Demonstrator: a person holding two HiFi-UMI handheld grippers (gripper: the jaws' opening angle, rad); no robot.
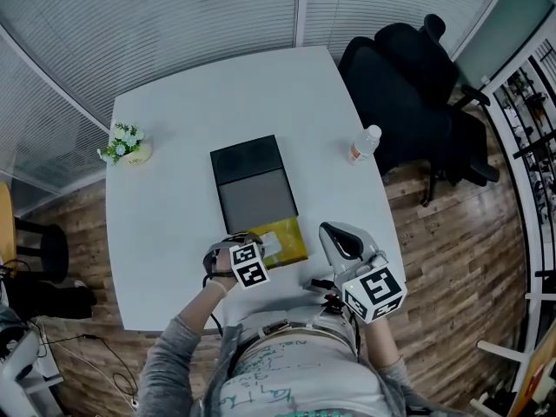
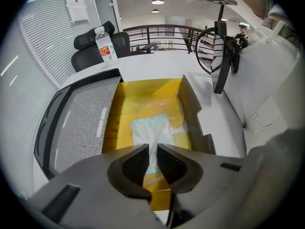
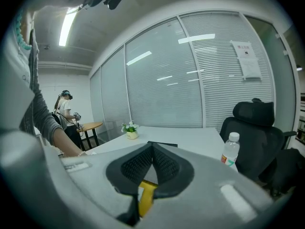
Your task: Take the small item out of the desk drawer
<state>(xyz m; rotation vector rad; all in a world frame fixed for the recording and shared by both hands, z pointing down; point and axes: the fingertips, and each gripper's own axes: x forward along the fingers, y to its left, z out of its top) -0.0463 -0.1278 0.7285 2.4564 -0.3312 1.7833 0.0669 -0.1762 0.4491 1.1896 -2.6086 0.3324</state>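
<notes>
Office room. Wood-plank floor (image 1: pixel 452 233). Glass partition walls with horizontal blinds (image 1: pixel 174 16) on the far and left sides. White table (image 1: pixel 261 94) at centre, black office chairs (image 1: pixel 417 76) at its far right. Small round wooden table (image 3: pixel 89 125) far left. Ceiling strip light (image 3: pixel 66 27) lit. Shelving (image 1: pixel 530 111) at right edge.

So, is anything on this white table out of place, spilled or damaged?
Nothing looks spilled or damaged. Only the shallow yellow drawer stands pulled out of the dark flat box, and the clear plastic packet in it is bunched up where the left gripper pinches it.
</notes>
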